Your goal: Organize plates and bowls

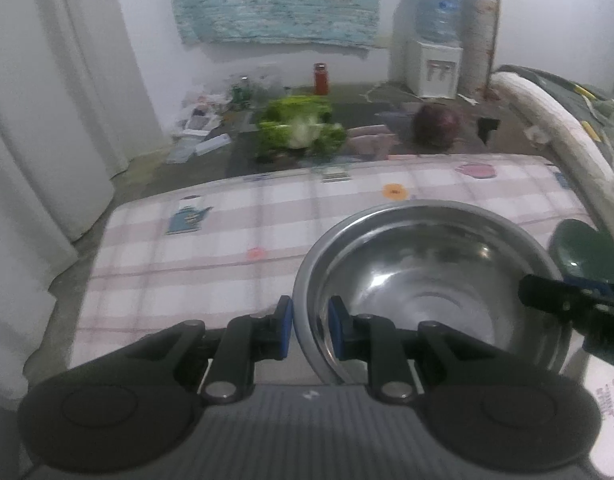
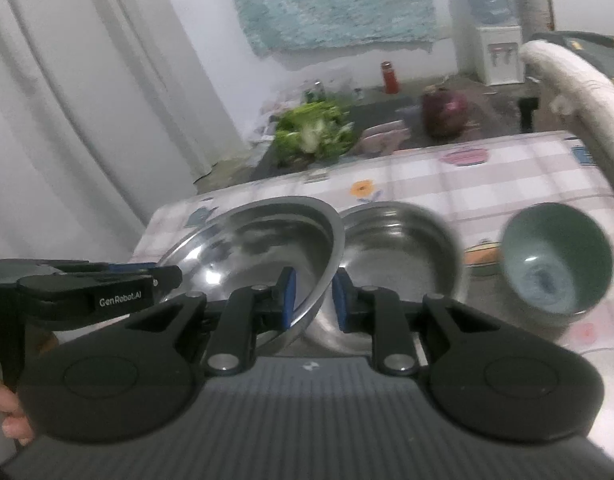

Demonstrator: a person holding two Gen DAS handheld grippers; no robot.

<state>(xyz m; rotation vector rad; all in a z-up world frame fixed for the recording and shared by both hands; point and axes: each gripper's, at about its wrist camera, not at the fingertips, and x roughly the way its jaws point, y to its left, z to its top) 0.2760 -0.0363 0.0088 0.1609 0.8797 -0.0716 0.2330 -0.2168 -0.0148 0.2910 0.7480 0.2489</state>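
A large steel bowl [image 1: 427, 280] is held at both sides above the checked tablecloth [image 1: 187, 264]. My left gripper [image 1: 311, 326] is shut on its left rim, one blue pad outside and one inside. My right gripper [image 2: 314, 298] is shut on the right rim of the same large steel bowl [image 2: 247, 248]. Right behind it on the cloth stands a smaller steel bowl [image 2: 403, 248]. A green ceramic bowl [image 2: 555, 264] stands further right; its edge, the green bowl [image 1: 587, 248], also shows in the left wrist view. Each gripper shows in the other's view: the right gripper [image 1: 567, 300] and the left gripper [image 2: 99, 292].
Beyond the table's far edge, on the floor, lie a lettuce [image 1: 299, 128], a purple cabbage [image 1: 437, 124] and a red bottle [image 1: 321, 78]. A water dispenser [image 1: 437, 60] stands against the back wall, white curtains [image 1: 47, 120] hang left, and a rolled mat [image 1: 547, 128] lies right. A hand [image 2: 7, 412] shows at the lower left.
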